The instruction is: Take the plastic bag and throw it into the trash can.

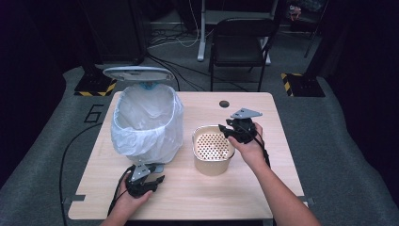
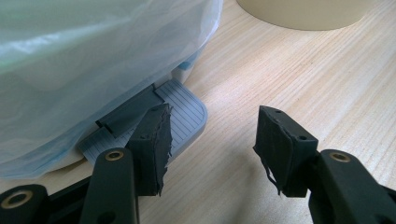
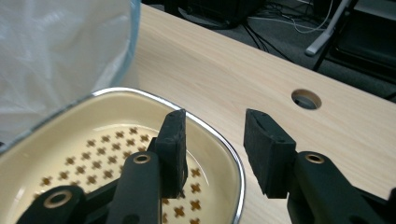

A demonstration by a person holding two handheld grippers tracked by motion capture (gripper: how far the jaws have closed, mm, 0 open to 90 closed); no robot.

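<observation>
My left gripper (image 1: 149,180) sits low at the near foot of the lined bin (image 1: 147,123), forearm in from the table's near edge, jaws aimed at the bin's base. In the left gripper view one jaw rests over the grey ribbed pedal (image 2: 184,114) that juts from under the bag; the other stands out over bare wood. Nothing lies between them, yet they are as narrow as they get here. Whether the pad presses the pedal I cannot tell. The bin lid (image 1: 138,73) stands raised at the bin's far side. Right of the bin, close beside it, stands the cream pot (image 1: 212,149) with its perforated insert. My right gripper (image 1: 229,131) comes over the pot's far right rim, wrist bent, hand angled in from the right. In the right gripper view its jaws straddle the steel rim (image 3: 224,142), one inside the pot, one outside, with gaps to both pads, so not gripping. Beyond the pot, away from the bin, the table (image 1: 263,183) is bare wood out to a cable hole (image 1: 224,103) near its far edge.
</observation>
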